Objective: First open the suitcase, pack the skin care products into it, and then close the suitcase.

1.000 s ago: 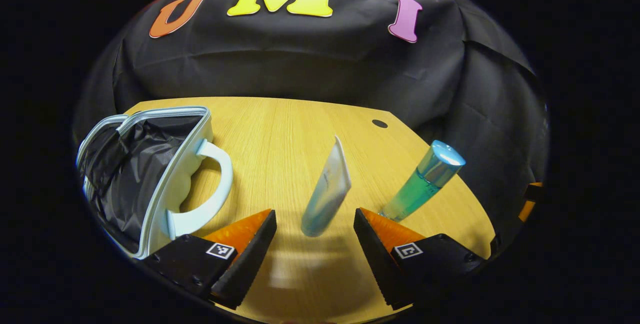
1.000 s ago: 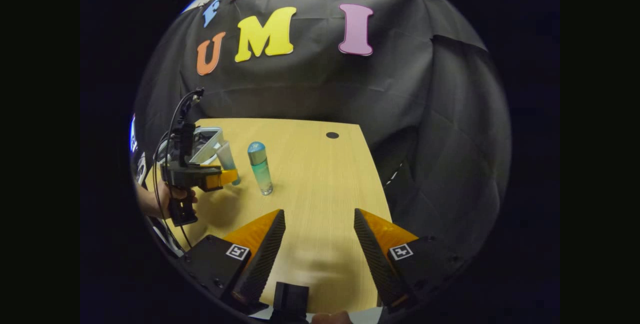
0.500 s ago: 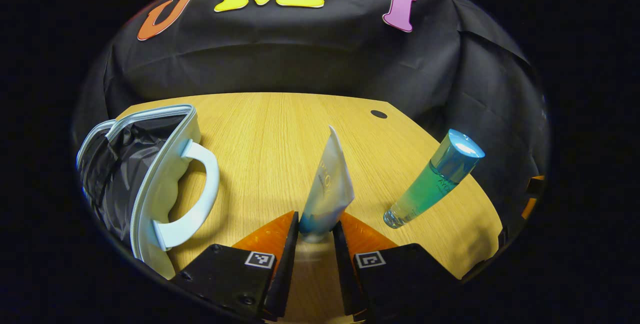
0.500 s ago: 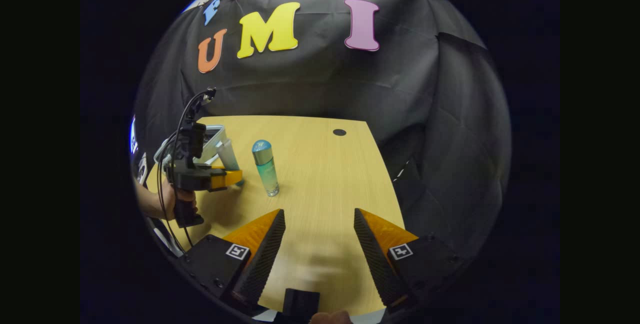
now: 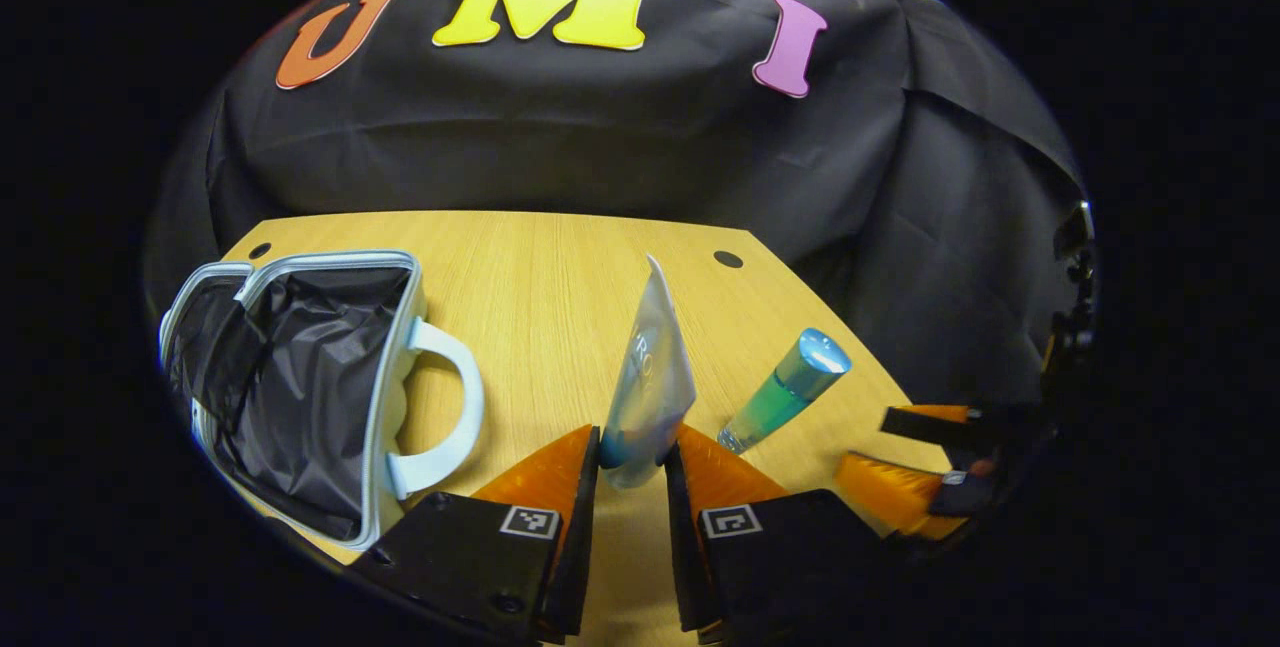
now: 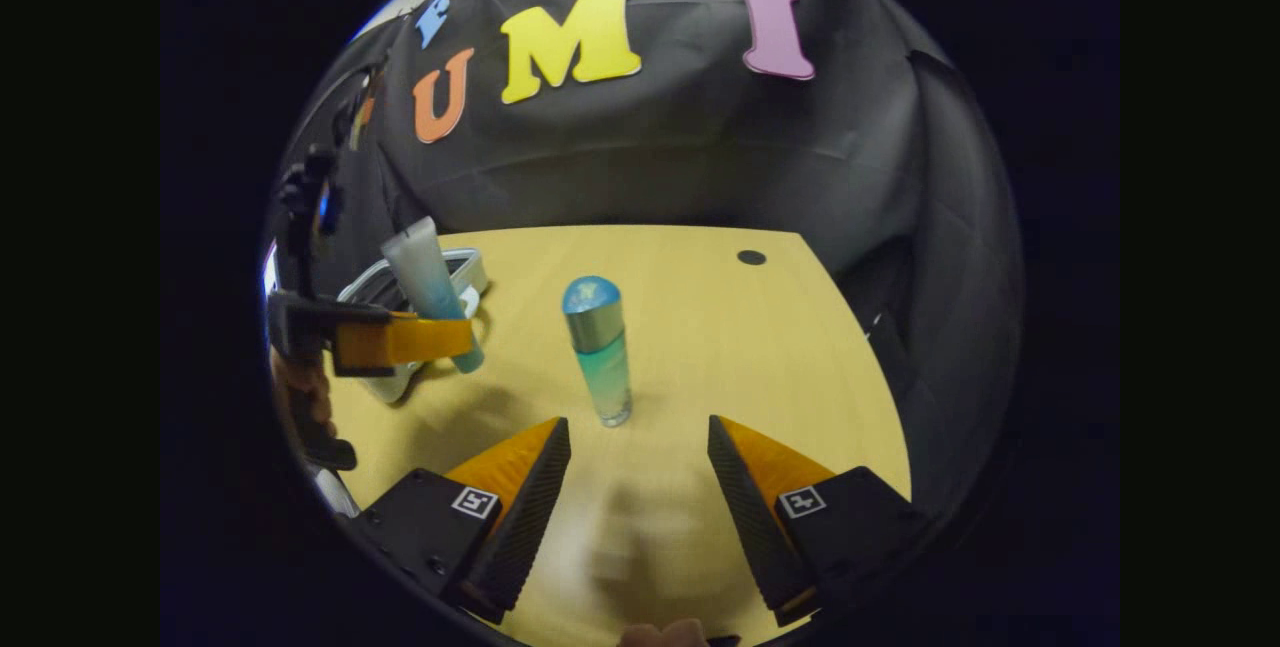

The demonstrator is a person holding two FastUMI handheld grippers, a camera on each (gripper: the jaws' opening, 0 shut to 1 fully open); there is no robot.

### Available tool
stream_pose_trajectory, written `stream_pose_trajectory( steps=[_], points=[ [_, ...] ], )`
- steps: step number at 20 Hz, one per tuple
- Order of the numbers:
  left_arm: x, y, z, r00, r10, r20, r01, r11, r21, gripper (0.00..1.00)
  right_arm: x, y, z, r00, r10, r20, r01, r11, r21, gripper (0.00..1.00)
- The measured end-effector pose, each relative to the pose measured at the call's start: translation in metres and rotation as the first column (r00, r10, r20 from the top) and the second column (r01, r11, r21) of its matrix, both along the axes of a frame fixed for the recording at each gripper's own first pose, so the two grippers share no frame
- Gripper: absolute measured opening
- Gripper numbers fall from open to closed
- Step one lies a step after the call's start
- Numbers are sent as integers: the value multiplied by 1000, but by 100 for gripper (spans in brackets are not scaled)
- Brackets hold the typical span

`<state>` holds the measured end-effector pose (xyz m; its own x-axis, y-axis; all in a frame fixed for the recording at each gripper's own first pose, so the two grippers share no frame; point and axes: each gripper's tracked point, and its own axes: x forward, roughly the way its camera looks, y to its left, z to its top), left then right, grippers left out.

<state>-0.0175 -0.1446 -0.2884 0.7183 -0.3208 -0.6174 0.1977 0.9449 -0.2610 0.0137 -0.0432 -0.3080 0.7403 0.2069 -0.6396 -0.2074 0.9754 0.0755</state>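
We hold the left gripper [image 5: 632, 487] clamped on the lower end of the pale tube [image 5: 652, 377], which stands upright and appears lifted clear of the wooden table [image 5: 540, 277]. The suitcase [image 5: 300, 377] lies open at left, dark lining exposed. The blue-green bottle [image 6: 598, 347] stands upright ahead of the right gripper [image 6: 632, 487], whose fingers are spread apart around nothing.

Open tabletop around one standing bottle

An upright blue-green bottle with a metallic cap [image 6: 599, 351] stood mid-table; the pale wooden tabletop [image 6: 760, 347] lay bare to its right and beyond.
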Motion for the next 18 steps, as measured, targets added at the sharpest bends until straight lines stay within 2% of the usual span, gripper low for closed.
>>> stream_pose_trajectory(
  steps=[2, 5, 9, 15, 16, 17, 18],
  points=[
    [-7, 11, 11, 1000, 25, -15, -26, 999, -19, 37, 14, 17, -8, 1000, 12, 2, -12, 1000, 14, 82],
    [-18, 31, 22, 998, 64, -23, -65, 998, -23, 36, 34, 27, -24, 999, -29, -31, 30, 998, 52, 84],
    [-28, 48, 27, 995, 98, -36, -99, 994, -36, 36, 53, 29, -39, 995, -66, -74, 72, 995, 73, 81],
    [-25, 86, 37, 985, 168, -34, -169, 985, -33, 36, 61, 37, -46, 992, -83, -99, 89, 994, 66, 63],
    [-25, 96, 39, 983, 183, -33, -184, 983, -27, 36, 60, 37, -45, 991, -87, -103, 94, 994, 55, 58],
    [-26, 106, 39, 980, 198, -32, -199, 980, -22, 36, 60, 38, -51, 991, -89, -103, 95, 994, 48, 60],
    [-26, 115, 41, 976, 213, -34, -214, 977, -20, 36, 62, 36, -51, 991, -91, -100, 94, 995, 35, 54]
  ],
)
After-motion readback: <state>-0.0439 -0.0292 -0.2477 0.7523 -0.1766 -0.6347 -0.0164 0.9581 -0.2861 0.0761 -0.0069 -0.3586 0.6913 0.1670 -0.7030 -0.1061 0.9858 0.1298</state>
